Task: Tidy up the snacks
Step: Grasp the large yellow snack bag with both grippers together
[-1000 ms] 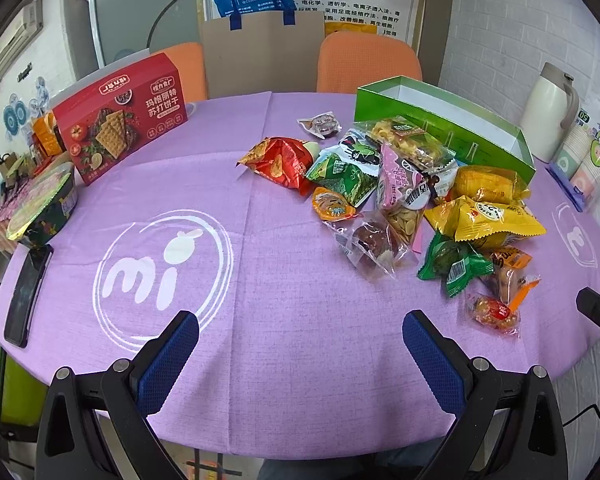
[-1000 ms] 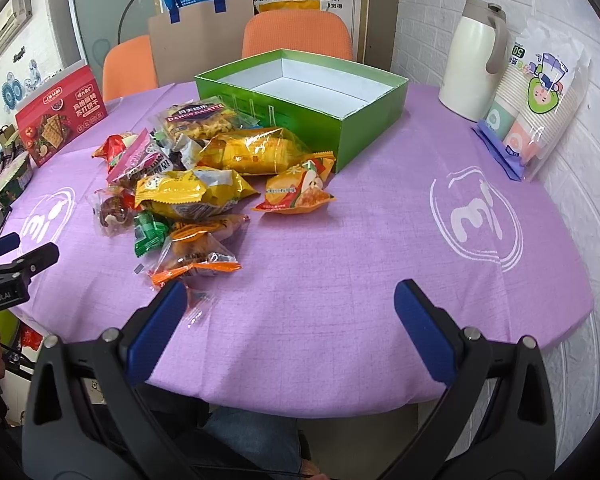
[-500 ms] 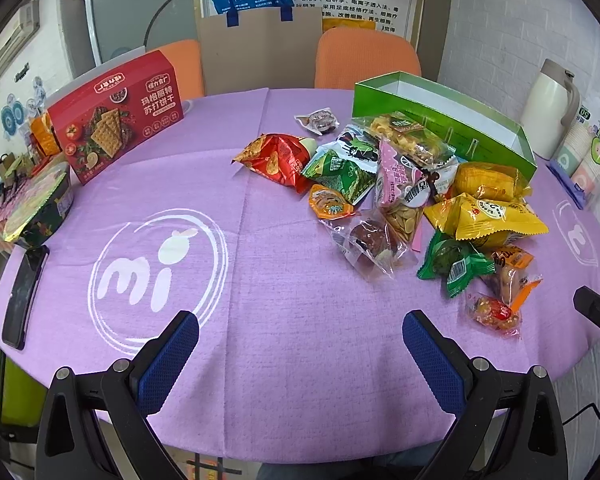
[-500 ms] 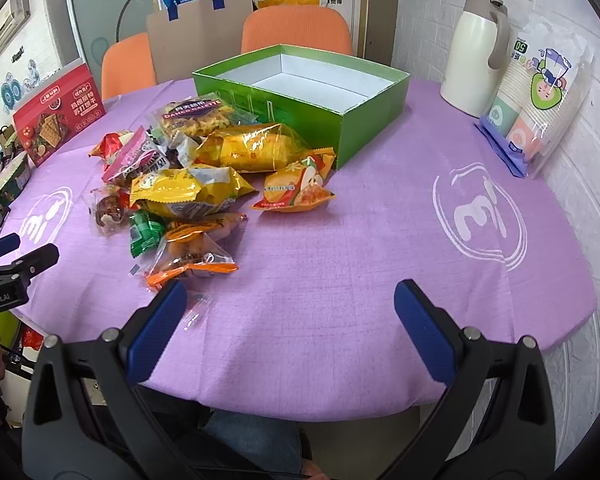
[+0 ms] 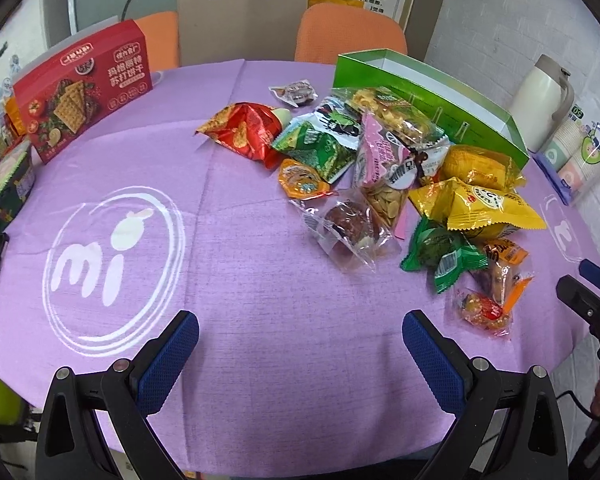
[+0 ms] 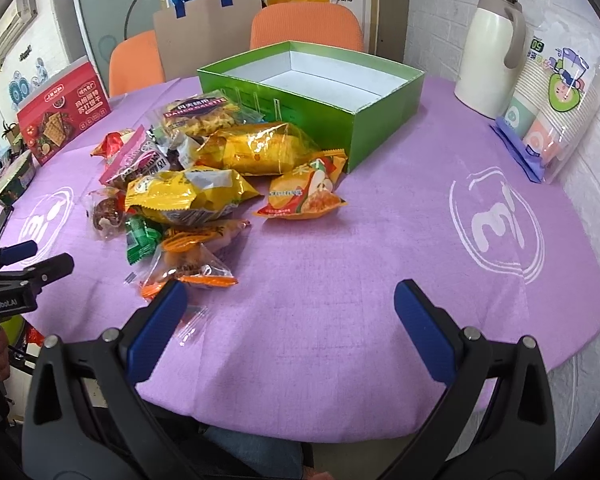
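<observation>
A heap of snack packets [image 5: 384,184] [image 6: 196,184] lies on the purple tablecloth beside an open green box [image 6: 320,84] [image 5: 428,92] with a bare white inside. My left gripper [image 5: 300,344] is open over the cloth near the table's front, nothing between its fingers; the heap lies ahead and to its right. My right gripper [image 6: 290,308] is open too, with an orange-striped packet [image 6: 188,268] just beyond its left finger. An orange fruit packet [image 6: 304,196] lies alone near the box corner. Each gripper shows at the edge of the other's view.
A red cracker box [image 5: 80,92] stands at the far left. A white thermos [image 6: 492,52] and a pack of paper cups [image 6: 556,96] stand at the right by the brick wall. Two orange chairs [image 6: 304,24] and a paper bag [image 5: 240,20] sit behind the table.
Both grippers have moved forward over the table toward the snacks. Their jaws stay open and nothing has been picked up.
</observation>
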The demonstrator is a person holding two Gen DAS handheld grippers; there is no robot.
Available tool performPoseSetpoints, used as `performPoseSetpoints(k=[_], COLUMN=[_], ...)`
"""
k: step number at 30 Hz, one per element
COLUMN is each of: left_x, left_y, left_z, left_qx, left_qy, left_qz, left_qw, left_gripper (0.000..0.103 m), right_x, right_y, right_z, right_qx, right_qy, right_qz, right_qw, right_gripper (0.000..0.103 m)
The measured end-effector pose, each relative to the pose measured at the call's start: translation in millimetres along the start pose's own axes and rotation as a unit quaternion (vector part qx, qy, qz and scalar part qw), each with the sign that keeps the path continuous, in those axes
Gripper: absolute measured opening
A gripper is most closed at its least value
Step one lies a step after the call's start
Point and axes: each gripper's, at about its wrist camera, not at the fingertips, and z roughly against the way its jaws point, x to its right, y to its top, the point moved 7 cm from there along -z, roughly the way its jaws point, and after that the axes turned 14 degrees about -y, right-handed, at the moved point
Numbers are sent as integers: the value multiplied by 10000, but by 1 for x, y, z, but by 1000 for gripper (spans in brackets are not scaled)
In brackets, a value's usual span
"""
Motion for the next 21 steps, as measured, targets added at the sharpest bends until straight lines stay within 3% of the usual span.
performPoseSetpoints(k=[2,5,8,12,18,20,21], left_x=[6,18,39,83,117,111,107], left_y=[3,11,23,42,53,56,58], left_z=[-3,-2,2,5,-16,-23,-24], left_qx=[-70,-53,-35,37,-320,-466,-492], left_qy=[-239,-492,-900,-1488,-1718,-1855,-1942], left_qz=[2,-102,-316,-824,-1375,-1251,-1154], left_qw=[9997,9987,9954,9854,9750,9735,9729], left_gripper=[103,99,95,93,71,51,48], right_x=[0,2,2,15,18,10,5], right_y=[5,11,11,14,20,19,19], right_z=[-3,-6,-13,-30,-25,-20,-18], right_qx=[206,477,364,80,162,219,216], right_qy=[126,-55,40,178,700,771,880], right_qz=[22,187,386,105,-251,-24,56], right_qw=[9997,9987,9986,9998,9971,9968,9959], right_gripper=[103,103,103,103,103,101,99])
